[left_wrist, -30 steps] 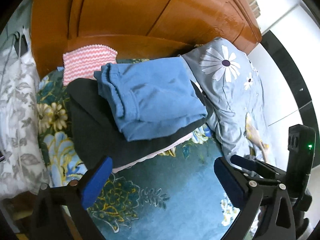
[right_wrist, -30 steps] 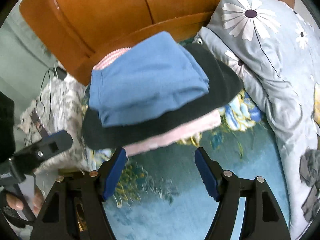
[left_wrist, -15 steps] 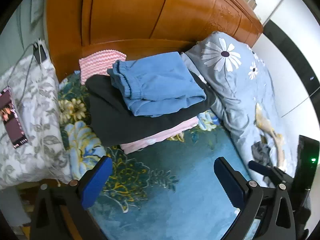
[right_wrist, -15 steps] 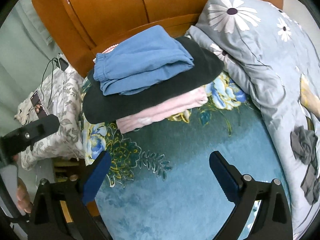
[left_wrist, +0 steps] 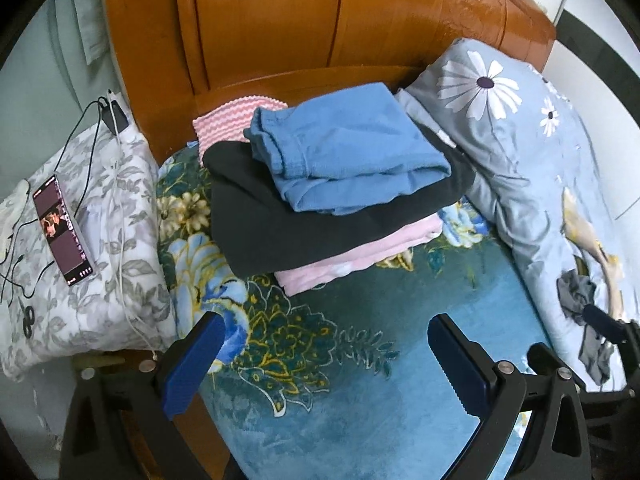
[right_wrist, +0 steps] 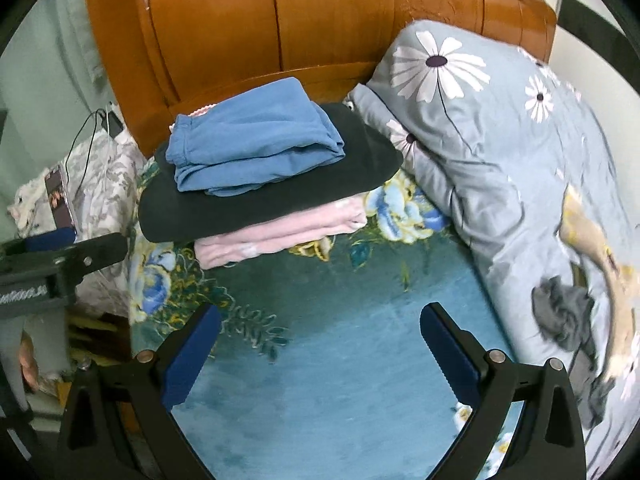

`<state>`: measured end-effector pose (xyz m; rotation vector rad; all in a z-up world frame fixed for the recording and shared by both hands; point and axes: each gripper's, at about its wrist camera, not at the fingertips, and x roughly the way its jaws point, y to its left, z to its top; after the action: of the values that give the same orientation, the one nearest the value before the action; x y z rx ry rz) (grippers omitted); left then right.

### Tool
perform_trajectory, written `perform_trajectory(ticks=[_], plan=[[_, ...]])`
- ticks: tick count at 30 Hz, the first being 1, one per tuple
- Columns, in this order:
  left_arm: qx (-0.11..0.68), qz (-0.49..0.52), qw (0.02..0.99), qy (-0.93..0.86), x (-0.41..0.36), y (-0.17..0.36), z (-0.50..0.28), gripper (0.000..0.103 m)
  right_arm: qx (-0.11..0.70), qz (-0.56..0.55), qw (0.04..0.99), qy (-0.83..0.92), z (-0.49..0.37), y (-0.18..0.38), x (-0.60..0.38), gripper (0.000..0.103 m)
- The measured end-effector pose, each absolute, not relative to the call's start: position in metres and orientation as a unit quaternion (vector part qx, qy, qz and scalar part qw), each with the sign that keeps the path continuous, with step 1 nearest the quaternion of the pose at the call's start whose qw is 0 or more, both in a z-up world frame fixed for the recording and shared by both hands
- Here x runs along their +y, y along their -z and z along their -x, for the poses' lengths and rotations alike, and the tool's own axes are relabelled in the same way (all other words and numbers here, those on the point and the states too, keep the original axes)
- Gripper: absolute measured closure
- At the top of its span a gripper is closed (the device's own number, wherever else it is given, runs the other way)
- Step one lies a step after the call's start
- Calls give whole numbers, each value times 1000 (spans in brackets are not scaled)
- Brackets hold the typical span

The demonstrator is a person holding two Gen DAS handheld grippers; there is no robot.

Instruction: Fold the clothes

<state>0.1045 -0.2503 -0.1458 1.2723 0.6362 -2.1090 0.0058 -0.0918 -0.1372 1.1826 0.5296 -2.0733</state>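
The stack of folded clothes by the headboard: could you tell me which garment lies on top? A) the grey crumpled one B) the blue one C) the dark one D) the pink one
B: the blue garment sits on top, over the dark garment, with the pink garment at the bottom of the stack.

Left claw (left_wrist: 320, 364) and right claw (right_wrist: 316, 354), black angular frames, blue ribbed pads (left_wrist: 192, 364), silver round screws (right_wrist: 496, 356)

Glossy wood headboard (left_wrist: 320, 20); plush matt bedspread (left_wrist: 360, 400); soft cloth blue garment (left_wrist: 348, 152).
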Motion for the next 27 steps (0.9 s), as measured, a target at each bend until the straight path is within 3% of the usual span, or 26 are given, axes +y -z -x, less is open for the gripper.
perform_trajectory(ticks=[27], plan=[[202, -533, 312, 760, -244, 208, -62, 0, 229, -483, 347, 771, 30, 196, -90, 3]])
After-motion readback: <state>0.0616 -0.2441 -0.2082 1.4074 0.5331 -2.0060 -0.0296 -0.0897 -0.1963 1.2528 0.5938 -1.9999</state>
